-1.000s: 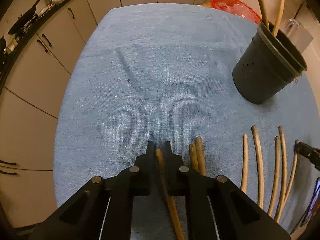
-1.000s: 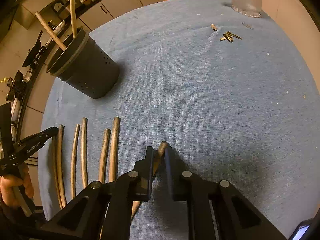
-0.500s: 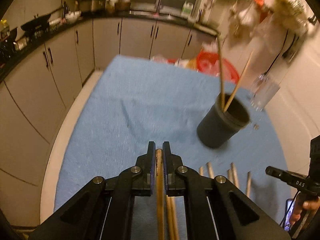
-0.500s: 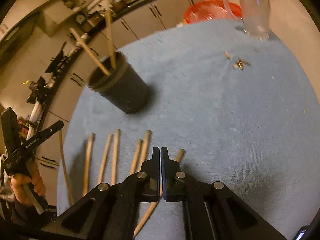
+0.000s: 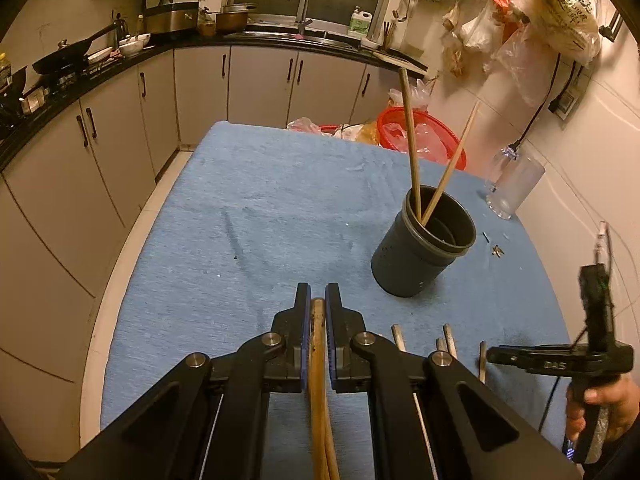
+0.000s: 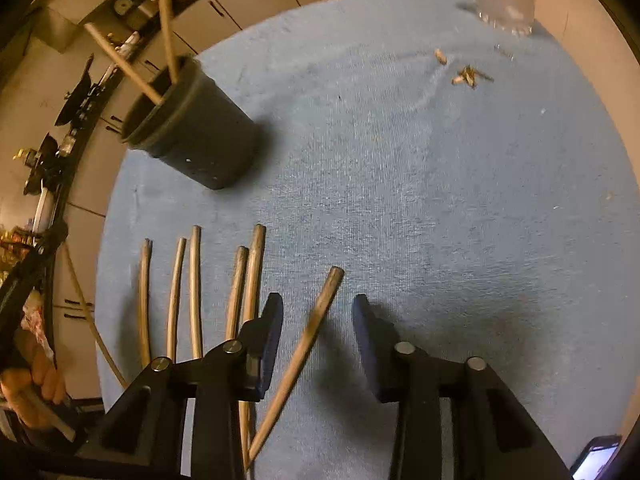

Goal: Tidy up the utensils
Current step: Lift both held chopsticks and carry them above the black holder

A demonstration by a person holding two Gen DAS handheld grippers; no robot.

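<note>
Blue cloth (image 6: 400, 180); left claw (image 5: 317, 300) grips chopstick (image 5: 318, 344).

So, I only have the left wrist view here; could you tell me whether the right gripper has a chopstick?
Observer: No. The right gripper's jaws are opening, and a loose chopstick lies between them on the cloth, with neither pad pressing on it.
Operator: Thank you. How does it lie against the others?
Observer: It is tilted, with its tip leaning right, away from the row of chopsticks lying side by side to the left of the jaws.
</note>
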